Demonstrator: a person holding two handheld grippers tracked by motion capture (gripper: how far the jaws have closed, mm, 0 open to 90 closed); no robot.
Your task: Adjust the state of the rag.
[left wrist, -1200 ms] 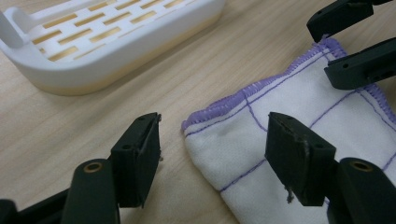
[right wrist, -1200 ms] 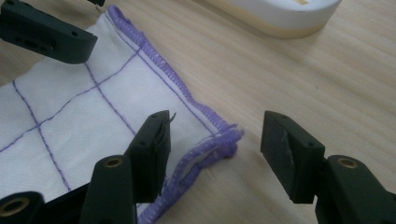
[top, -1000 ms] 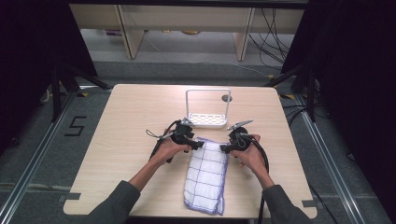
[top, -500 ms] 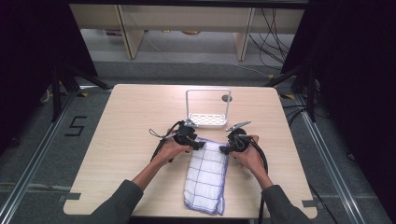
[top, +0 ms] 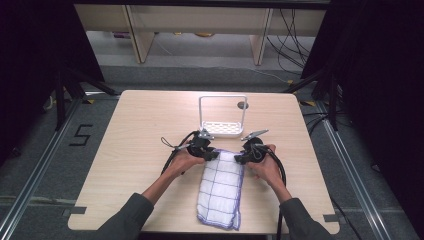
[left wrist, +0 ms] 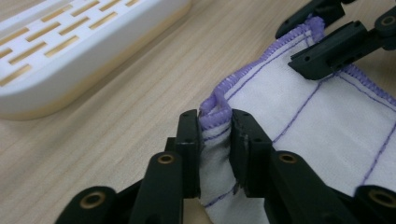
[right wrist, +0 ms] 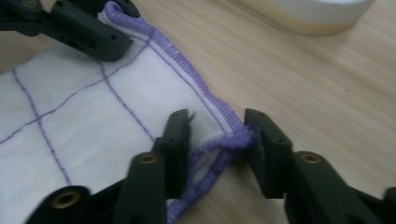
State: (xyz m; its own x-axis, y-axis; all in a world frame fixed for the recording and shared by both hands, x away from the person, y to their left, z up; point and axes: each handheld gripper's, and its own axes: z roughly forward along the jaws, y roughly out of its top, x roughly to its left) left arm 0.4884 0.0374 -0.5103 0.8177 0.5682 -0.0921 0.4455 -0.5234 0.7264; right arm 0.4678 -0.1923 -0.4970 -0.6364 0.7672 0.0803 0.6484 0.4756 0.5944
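Checked cloth (top: pixel 221 187), long axis running toward the person; left gripper (left wrist: pixel 215 128) pinching one far corner, right gripper (right wrist: pixel 215 133) closing, corner loosely between its jaws.

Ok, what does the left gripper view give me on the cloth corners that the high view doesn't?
Left gripper view: the left gripper has just been closing, and its pads pinch the bunched purple hem of the cloth.

High view: the whole folded cloth lying toward the table's near edge, and the white rack with its upright frame, beyond both hands.

Both: the cloth, the rack, and the right gripper at the other far corner.
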